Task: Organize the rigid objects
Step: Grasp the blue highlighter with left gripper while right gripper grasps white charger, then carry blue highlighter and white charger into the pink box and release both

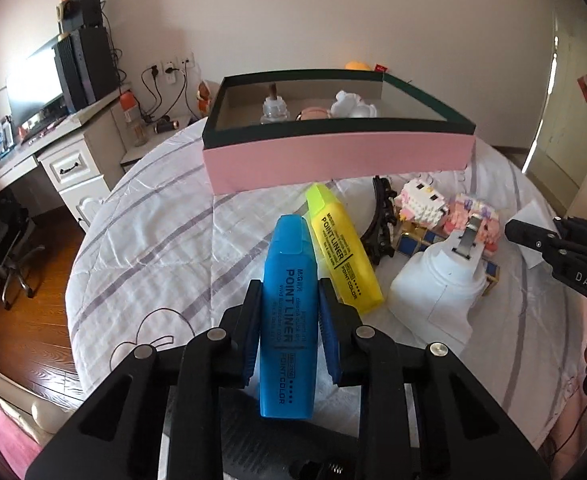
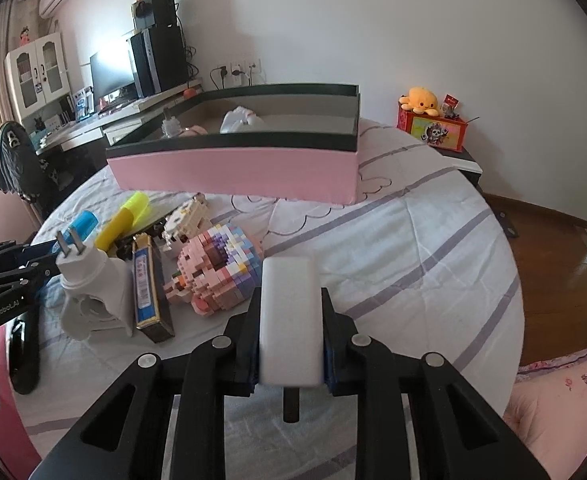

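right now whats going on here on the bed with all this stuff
A person is tidying small items off a striped bedspread, with a handheld gripper in each hand. The left gripper has its fingers shut on a blue highlighter; the right gripper is shut on a white block. Both point toward the open pink box, which already holds a few things. A yellow highlighter, a white plug adapter and brick-built toys lie beside it.

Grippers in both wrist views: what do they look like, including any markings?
Both are matte black plastic with angular linkage arms, silver round pivot pins and blue pads on the finger insides. The left gripper shows white "GenRobot.AI" lettering in the right wrist view; the right gripper shows white "DAS" lettering in the left wrist view.
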A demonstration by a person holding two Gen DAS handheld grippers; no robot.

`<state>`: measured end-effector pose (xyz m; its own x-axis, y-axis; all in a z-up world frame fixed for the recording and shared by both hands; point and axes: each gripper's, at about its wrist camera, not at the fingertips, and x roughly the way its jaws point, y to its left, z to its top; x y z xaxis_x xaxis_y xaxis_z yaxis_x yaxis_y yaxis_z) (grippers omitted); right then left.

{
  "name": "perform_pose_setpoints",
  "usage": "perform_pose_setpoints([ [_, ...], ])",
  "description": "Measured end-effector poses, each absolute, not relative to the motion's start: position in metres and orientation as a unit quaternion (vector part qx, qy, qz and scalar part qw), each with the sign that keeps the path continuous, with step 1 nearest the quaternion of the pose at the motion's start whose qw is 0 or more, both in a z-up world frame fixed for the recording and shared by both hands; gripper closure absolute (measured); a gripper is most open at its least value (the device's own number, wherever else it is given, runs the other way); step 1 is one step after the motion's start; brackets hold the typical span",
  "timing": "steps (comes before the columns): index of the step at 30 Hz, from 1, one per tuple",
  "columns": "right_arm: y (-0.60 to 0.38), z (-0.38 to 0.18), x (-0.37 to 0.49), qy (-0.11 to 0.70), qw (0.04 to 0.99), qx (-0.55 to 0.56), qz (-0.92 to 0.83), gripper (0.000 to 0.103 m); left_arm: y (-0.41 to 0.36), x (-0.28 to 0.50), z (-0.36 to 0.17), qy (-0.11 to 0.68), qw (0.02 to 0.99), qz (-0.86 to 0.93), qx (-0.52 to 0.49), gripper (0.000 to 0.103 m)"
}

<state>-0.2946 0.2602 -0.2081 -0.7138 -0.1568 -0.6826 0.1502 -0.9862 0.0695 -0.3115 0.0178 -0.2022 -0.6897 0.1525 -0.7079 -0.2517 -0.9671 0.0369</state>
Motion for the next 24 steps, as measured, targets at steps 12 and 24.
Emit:
perform_pose_setpoints([
  [12, 0.259, -0.187, -0.288, 0.003, 0.077, 0.351, -0.933, 0.08, 0.017, -0.303, -0.179, 0.064, 0.125, 0.925, -0.354, 0.076],
  [24, 0.258, -0.163, -0.287, 0.019, 0.081, 0.333, -0.939, 0.08, 0.02, -0.308, -0.157, 0.064, 0.135, 0.931, -0.333, 0.076],
])
